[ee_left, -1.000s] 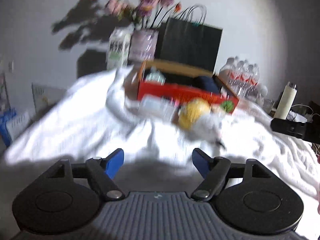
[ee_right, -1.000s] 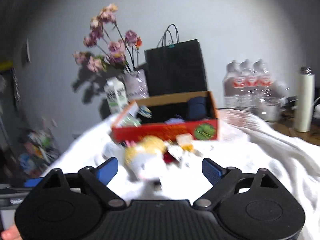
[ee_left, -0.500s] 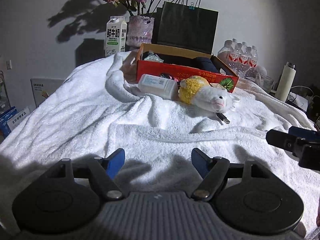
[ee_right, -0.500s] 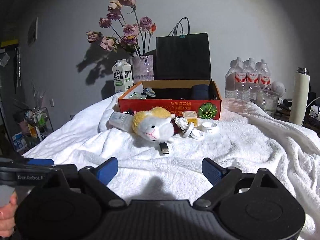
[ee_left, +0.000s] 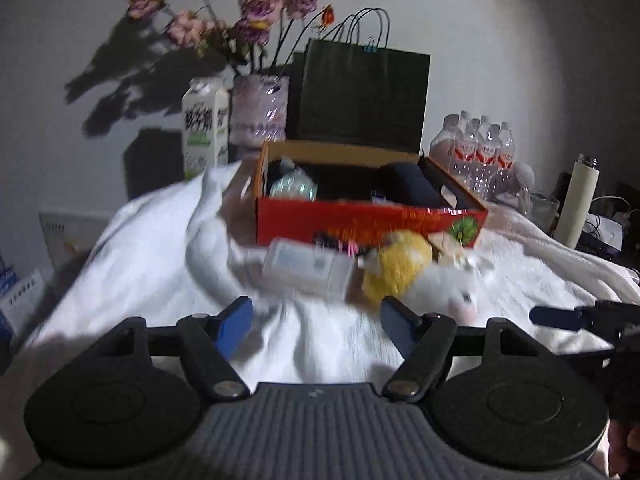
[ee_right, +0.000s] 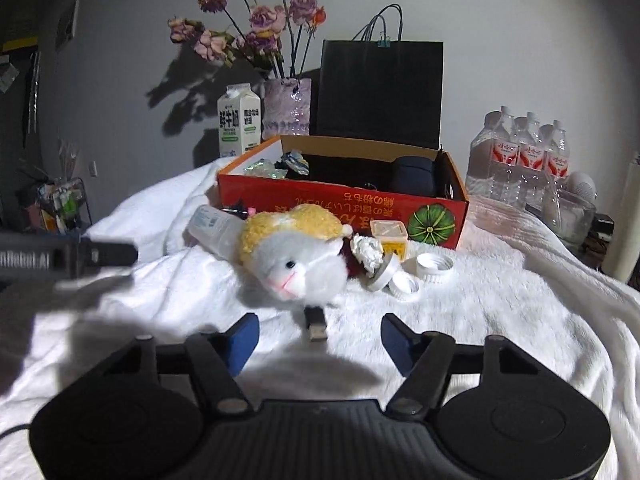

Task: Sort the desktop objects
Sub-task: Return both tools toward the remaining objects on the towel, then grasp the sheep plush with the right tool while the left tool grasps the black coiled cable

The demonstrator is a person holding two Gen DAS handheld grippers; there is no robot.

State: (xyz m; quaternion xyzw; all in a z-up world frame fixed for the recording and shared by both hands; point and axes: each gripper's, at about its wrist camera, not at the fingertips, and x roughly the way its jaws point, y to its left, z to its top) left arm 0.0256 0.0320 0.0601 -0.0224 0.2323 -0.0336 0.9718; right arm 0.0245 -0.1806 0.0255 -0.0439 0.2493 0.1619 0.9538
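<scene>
One plush toy [ee_right: 298, 254] lies on the white towel [ee_right: 500, 320] just in front of the red box [ee_right: 344, 210], touching a plastic bottle [ee_right: 212, 226]. It looks light and soft, so squeezing its round body should hold it. Both the right gripper [ee_right: 320, 338] and left gripper [ee_left: 316, 328] hang spread wide, grasping nothing.

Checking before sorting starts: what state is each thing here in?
Left hand-held gripper: open, empty.
Right hand-held gripper: open, empty.
Red box: open, partly filled.
Plush toy: lying on towel.
White bottle: on its side.
Bottle cap: off, loose.
</scene>
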